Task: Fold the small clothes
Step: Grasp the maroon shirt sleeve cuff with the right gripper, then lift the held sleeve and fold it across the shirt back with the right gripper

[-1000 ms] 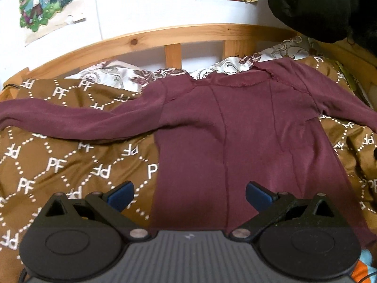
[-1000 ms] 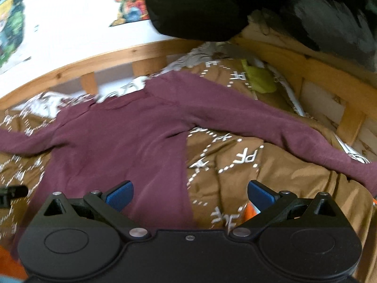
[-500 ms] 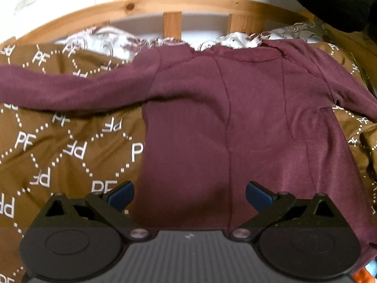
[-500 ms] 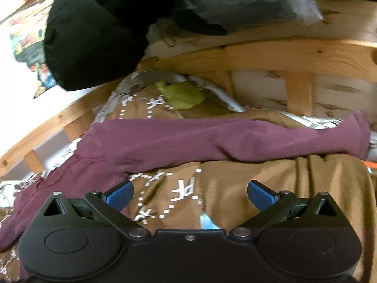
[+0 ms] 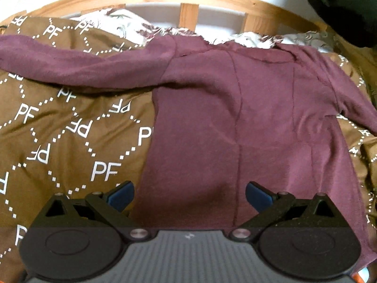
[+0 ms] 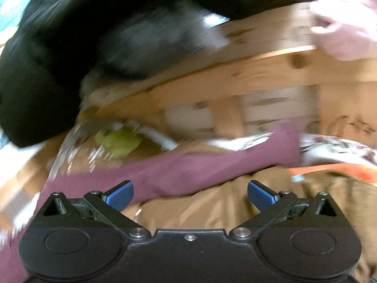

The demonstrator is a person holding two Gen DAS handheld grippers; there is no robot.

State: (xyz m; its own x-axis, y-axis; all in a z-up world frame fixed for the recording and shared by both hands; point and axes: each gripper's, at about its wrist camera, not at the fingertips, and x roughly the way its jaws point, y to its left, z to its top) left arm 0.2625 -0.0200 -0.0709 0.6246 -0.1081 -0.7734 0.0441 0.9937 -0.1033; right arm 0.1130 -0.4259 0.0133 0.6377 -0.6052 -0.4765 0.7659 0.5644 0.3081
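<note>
Lying flat, maroon top [image 5: 235,122], neckline far, sleeves sideways

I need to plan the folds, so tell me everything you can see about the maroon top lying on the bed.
The maroon top is a long-sleeved knit, soft and slightly fuzzy, with seams running down its body. It lies spread flat on the brown patterned blanket, neckline toward the wooden bed rail, unfolded. One sleeve stretches out left; the other sleeve reaches right, its cuff on a white patterned sheet. Neither open claw touches it.
</note>
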